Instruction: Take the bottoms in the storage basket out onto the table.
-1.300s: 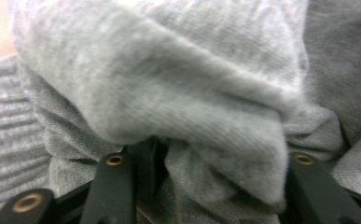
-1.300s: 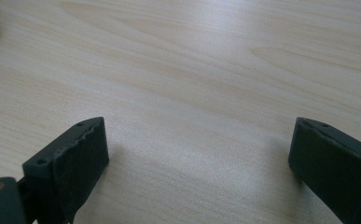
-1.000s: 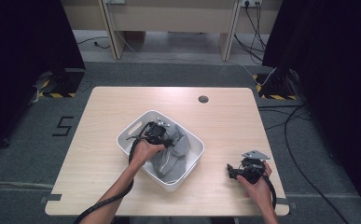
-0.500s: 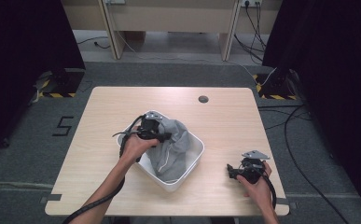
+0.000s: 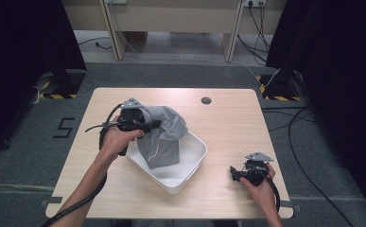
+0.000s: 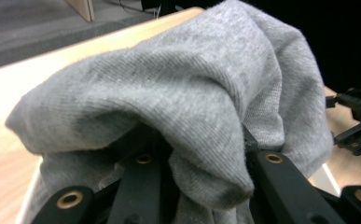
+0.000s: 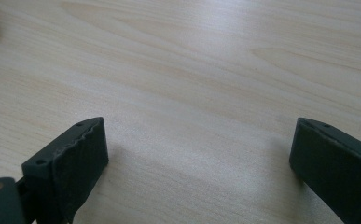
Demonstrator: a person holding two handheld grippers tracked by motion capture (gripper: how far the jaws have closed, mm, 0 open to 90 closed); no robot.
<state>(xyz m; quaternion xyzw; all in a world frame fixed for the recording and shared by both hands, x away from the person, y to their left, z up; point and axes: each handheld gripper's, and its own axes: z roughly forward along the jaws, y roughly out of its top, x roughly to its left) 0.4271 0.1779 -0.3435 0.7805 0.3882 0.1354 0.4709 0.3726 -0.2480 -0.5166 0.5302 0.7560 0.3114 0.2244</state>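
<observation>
My left tool [image 5: 148,125] is clamped on the grey cloth [image 5: 164,135], which hangs from it over the near-left edge of the white bin [image 5: 190,163], its lower end down inside. In the left gripper view the cloth [image 6: 183,107] drapes over both jaws and hides their tips, so I can't see the pinch point itself. My right tool [image 5: 235,174] rests on the table [image 5: 228,127] well to the right of the bin; its jaws stand wide with bare wood between them. The bin's far-left wall is covered by cloth.
</observation>
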